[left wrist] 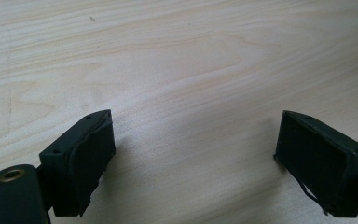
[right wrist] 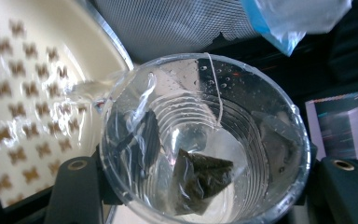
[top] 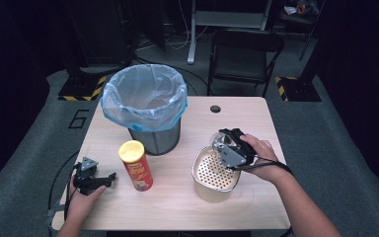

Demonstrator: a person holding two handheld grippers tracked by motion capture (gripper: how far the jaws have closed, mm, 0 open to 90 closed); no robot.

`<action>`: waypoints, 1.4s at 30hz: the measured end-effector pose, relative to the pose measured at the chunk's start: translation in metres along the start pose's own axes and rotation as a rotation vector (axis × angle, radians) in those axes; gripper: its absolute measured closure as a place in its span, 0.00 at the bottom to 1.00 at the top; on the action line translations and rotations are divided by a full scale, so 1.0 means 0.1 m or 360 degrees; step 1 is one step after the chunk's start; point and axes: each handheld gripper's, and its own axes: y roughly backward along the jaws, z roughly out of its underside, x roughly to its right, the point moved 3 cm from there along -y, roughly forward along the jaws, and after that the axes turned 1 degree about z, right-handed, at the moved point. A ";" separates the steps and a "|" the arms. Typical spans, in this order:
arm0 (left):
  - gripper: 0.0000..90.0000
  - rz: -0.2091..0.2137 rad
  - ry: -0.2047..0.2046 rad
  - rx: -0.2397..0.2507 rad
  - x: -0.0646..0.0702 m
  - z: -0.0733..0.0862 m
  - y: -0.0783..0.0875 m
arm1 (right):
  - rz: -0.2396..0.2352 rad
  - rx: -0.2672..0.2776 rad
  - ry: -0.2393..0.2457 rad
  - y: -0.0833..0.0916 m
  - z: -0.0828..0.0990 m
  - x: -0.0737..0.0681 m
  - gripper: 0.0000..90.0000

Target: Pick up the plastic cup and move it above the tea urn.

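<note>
- Left gripper (top: 109,177) resting on table (top: 177,207) at 8 o'clock, jaws wide, empty, parked.
- Right gripper (top: 220,140) clamps cup (right wrist: 205,140), tipped over strainer (top: 205,190) at 4 o'clock to drain; teabag (right wrist: 200,179) inside, water probably pouring.

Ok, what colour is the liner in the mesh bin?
Pale translucent blue; the bin liner shows best in the high view.
</note>
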 end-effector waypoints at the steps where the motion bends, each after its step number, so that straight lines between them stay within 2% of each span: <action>1: 0.13 0.0000 -0.0003 -0.0001 0.00 0.00 0.00 | 0.0031 -0.0026 0.0076 0.00 -0.02 -0.03 0.39; 3: 0.13 0.0000 -0.0001 -0.0001 0.00 0.00 0.00 | 0.0108 -0.0073 0.0258 0.01 -0.07 -0.08 0.40; 4: 0.13 0.0000 -0.0001 -0.0001 0.00 0.00 0.00 | 0.0108 -0.0073 0.0258 0.01 -0.07 -0.08 0.40; 6: 0.13 0.0000 -0.0001 0.0000 0.00 0.00 0.00 | 0.0142 -0.0093 0.0354 0.01 -0.10 -0.10 0.40; 7: 0.13 0.0000 0.0000 0.0000 0.00 0.00 0.00 | 0.0183 -0.0133 0.0495 0.02 -0.13 -0.12 0.40; 9: 0.13 0.0000 -0.0001 0.0001 0.00 0.00 0.00 | 0.0186 -0.0151 0.0547 0.02 -0.14 -0.15 0.40; 10: 0.13 0.0000 -0.0001 0.0001 0.00 0.00 0.00 | 0.0186 -0.0151 0.0547 0.02 -0.14 -0.15 0.40; 11: 0.13 0.0000 0.0000 0.0000 0.00 0.00 0.00 | 0.0212 -0.0180 0.0635 0.02 -0.15 -0.17 0.40; 12: 0.13 0.0000 0.0000 0.0000 0.00 0.00 0.00 | 0.0225 -0.0185 0.0653 0.02 -0.16 -0.18 0.40; 13: 0.13 0.0000 0.0000 0.0000 0.00 0.00 0.00 | 0.0247 -0.0194 0.0723 0.03 -0.17 -0.18 0.40; 14: 0.13 0.0000 0.0000 0.0000 0.00 0.00 0.00 | 0.0247 -0.0194 0.0723 0.03 -0.17 -0.18 0.40; 15: 0.13 0.0001 0.0000 0.0000 0.00 0.00 0.00 | 0.0280 -0.0208 0.0797 0.04 -0.18 -0.19 0.40; 17: 0.13 0.0000 0.0000 0.0000 0.00 0.00 0.00 | 0.0323 -0.0227 0.0865 0.06 -0.19 -0.21 0.40; 18: 0.13 0.0001 0.0000 0.0000 0.00 0.00 0.00 | 0.0333 -0.0230 0.0943 0.06 -0.21 -0.21 0.40; 20: 0.13 0.0001 0.0000 -0.0001 0.00 0.00 0.00 | 0.0358 -0.0251 0.1019 0.08 -0.22 -0.25 0.40; 22: 0.13 0.0000 0.0000 0.0000 0.00 0.00 0.00 | 0.0328 -0.0283 0.1213 0.08 -0.25 -0.26 0.40; 23: 0.13 0.0001 0.0000 0.0000 0.00 0.00 0.00 | 0.0353 -0.0285 0.1281 0.07 -0.26 -0.27 0.40; 24: 0.13 0.0001 0.0000 0.0000 0.00 0.00 0.00 | 0.0353 -0.0285 0.1281 0.07 -0.26 -0.27 0.40; 25: 0.13 0.0001 0.0000 0.0000 0.00 0.00 0.00 | 0.0385 -0.0304 0.1353 0.07 -0.28 -0.29 0.40; 28: 0.13 0.0001 0.0000 0.0000 0.00 0.00 0.00 | 0.0403 -0.0326 0.1375 0.08 -0.27 -0.31 0.39; 29: 0.13 0.0001 0.0000 0.0000 0.00 0.00 0.00 | 0.0383 -0.0302 0.1306 0.06 -0.24 -0.35 0.39; 30: 0.13 0.0001 -0.0001 0.0000 0.00 0.00 0.00 | 0.0378 -0.0367 0.1401 0.10 -0.26 -0.31 0.39; 32: 0.13 0.0001 0.0000 0.0000 0.00 0.00 0.00 | 0.0389 -0.0374 0.1409 0.10 -0.27 -0.32 0.39; 33: 0.13 0.0000 0.0000 0.0000 0.00 0.00 0.00 | 0.0385 -0.0353 0.1376 0.10 -0.27 -0.33 0.39; 36: 0.13 0.0000 -0.0001 0.0000 0.00 0.00 0.00 | 0.0357 -0.0354 0.1394 0.12 -0.30 -0.31 0.39; 37: 0.13 0.0000 -0.0001 0.0000 0.00 0.00 0.00 | 0.0392 -0.0312 0.1326 0.11 -0.30 -0.32 0.39; 38: 0.13 0.0000 0.0000 0.0000 0.00 0.00 0.00 | 0.0392 -0.0312 0.1326 0.11 -0.30 -0.32 0.39; 39: 0.13 0.0001 0.0000 0.0000 0.00 0.00 0.00 | 0.0356 -0.0329 0.1398 0.12 -0.32 -0.31 0.38; 40: 0.13 0.0001 0.0000 0.0000 0.00 0.00 0.00 | 0.0356 -0.0329 0.1398 0.12 -0.32 -0.31 0.38; 41: 0.13 0.0001 -0.0001 0.0000 0.00 0.00 0.00 | 0.0392 -0.0285 0.1319 0.11 -0.30 -0.34 0.38; 42: 0.13 0.0001 0.0000 0.0001 0.00 0.00 0.00 | 0.0405 -0.0258 0.1274 0.10 -0.31 -0.35 0.38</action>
